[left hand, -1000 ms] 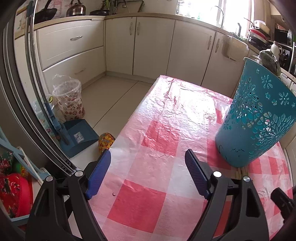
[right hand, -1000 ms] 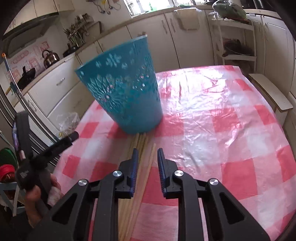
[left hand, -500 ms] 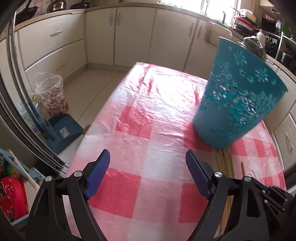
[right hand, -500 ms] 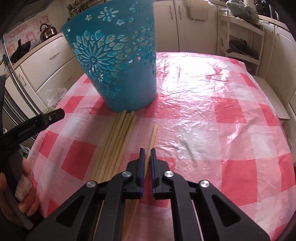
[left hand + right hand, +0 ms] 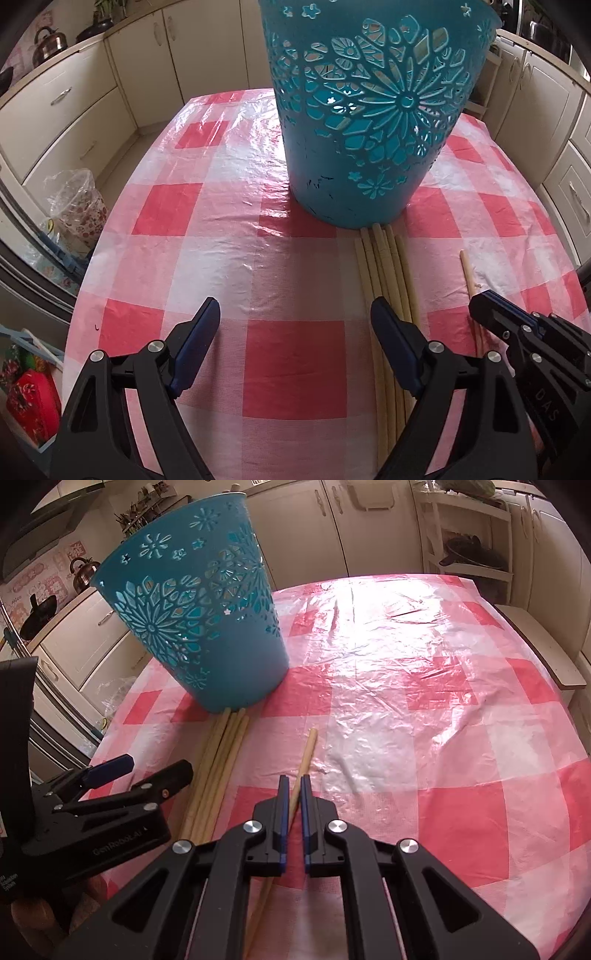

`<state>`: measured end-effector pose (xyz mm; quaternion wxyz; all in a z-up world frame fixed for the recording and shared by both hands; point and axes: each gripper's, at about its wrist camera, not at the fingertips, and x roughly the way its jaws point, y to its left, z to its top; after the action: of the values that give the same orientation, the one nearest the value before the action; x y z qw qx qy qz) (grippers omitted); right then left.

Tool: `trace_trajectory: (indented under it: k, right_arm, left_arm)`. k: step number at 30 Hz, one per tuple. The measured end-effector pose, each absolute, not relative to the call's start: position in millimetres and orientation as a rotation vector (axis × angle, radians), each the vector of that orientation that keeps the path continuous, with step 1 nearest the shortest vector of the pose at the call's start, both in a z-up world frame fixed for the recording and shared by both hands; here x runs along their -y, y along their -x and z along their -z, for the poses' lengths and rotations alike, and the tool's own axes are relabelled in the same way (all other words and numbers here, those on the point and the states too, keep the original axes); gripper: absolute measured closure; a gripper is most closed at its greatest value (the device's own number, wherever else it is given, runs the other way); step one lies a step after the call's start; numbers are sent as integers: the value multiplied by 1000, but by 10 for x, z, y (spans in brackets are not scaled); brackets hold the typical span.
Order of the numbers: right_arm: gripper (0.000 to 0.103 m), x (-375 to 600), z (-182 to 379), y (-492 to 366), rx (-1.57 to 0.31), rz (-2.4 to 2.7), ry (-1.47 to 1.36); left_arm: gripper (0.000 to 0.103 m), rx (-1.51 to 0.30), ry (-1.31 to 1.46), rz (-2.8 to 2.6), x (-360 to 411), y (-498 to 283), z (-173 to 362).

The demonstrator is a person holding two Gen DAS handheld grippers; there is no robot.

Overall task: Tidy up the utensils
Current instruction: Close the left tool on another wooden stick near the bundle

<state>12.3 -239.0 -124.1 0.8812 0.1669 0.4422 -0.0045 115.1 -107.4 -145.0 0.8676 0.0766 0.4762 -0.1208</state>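
A teal cut-out plastic basket (image 5: pixel 373 122) stands upright on the red-and-white checked table (image 5: pixel 221 258); it also shows in the right wrist view (image 5: pixel 207 627). A bundle of several long wooden sticks (image 5: pixel 388 266) lies in front of it, also seen in the right wrist view (image 5: pixel 218 760). One stick (image 5: pixel 306 753) lies apart to the right. My right gripper (image 5: pixel 292 794) is shut on this single stick, low over the table. My left gripper (image 5: pixel 295 325) is open and empty, its right finger over the bundle.
Cream kitchen cabinets (image 5: pixel 74 107) surround the table. A lined floral bin (image 5: pixel 77 206) stands on the floor to the left. A kettle (image 5: pixel 83 574) sits on the far counter. A wooden bench (image 5: pixel 543 646) flanks the table's right side.
My right gripper closed from slightly open onto the single stick. My left gripper swung right and closer, bringing the basket and the bundle in front of it.
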Motion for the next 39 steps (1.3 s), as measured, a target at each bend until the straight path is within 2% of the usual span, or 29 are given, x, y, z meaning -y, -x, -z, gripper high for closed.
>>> trace_trajectory:
  k: [11, 13, 16, 19, 21, 23, 30, 39]
  right_arm:
    - [96, 2441, 1229, -116, -929, 0, -379]
    - [96, 2447, 1227, -116, -928, -1, -378]
    - [96, 2464, 1225, -119, -921, 13, -378]
    - [96, 2485, 1230, -147, -919, 18, -392]
    - [96, 2470, 1224, -149, -923, 7, -383]
    - [96, 2432, 1217, -156, -932, -14, -363]
    - [96, 2404, 1217, -228, -940, -10, -362]
    - [96, 2401, 1245, -270, -931, -23, -377]
  left_arm:
    - [24, -1026, -206, 227, 1154, -1143, 1478]
    - [26, -1033, -204, 227, 1165, -1162, 1478]
    - [36, -1048, -186, 230, 1175, -1235, 1465]
    - [51, -1054, -163, 228, 1170, -1320, 1456]
    - [77, -1050, -159, 236, 1159, -1336, 1440]
    - [90, -1062, -138, 249, 1096, -1354, 1429]
    - [92, -1172, -104, 282, 986, -1520, 1387]
    - [98, -1128, -138, 275, 1009, -1448, 1360]
